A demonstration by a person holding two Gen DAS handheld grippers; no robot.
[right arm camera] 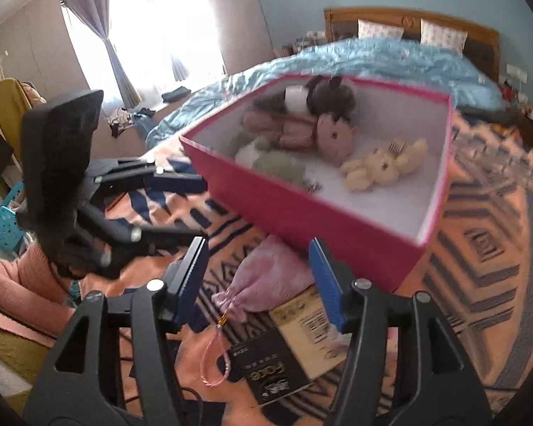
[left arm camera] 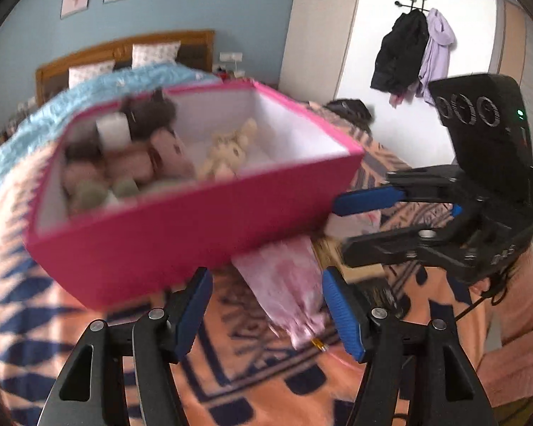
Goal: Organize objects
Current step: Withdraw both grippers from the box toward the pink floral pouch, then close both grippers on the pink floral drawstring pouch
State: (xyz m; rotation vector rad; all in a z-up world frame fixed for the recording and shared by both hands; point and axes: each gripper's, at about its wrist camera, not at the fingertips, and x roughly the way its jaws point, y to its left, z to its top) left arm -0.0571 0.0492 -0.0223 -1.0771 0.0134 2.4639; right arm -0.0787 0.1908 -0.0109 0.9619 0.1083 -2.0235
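A pink open box (left arm camera: pixel 181 234) with a white inside sits on the patterned bedspread; it also shows in the right wrist view (right arm camera: pixel 302 220). It holds several small plush toys, among them a cream bear (right arm camera: pixel 383 167) and a dark one (right arm camera: pixel 328 97). A pink drawstring pouch (left arm camera: pixel 284 284) lies in front of the box, partly under it, and shows in the right wrist view (right arm camera: pixel 266 280). My left gripper (left arm camera: pixel 266 312) is open and empty just short of the pouch. My right gripper (right arm camera: pixel 259 284) is open and empty above the pouch; it also shows in the left wrist view (left arm camera: pixel 344 227).
A black and tan printed card box (right arm camera: pixel 295 348) lies beside the pouch. The orange and navy bedspread (right arm camera: pixel 479 230) covers the near bed, a blue quilt (right arm camera: pixel 373 60) the far part. A teal basket (right arm camera: pixel 5 220) stands on the floor at left. Coats (left arm camera: pixel 412 49) hang on the wall.
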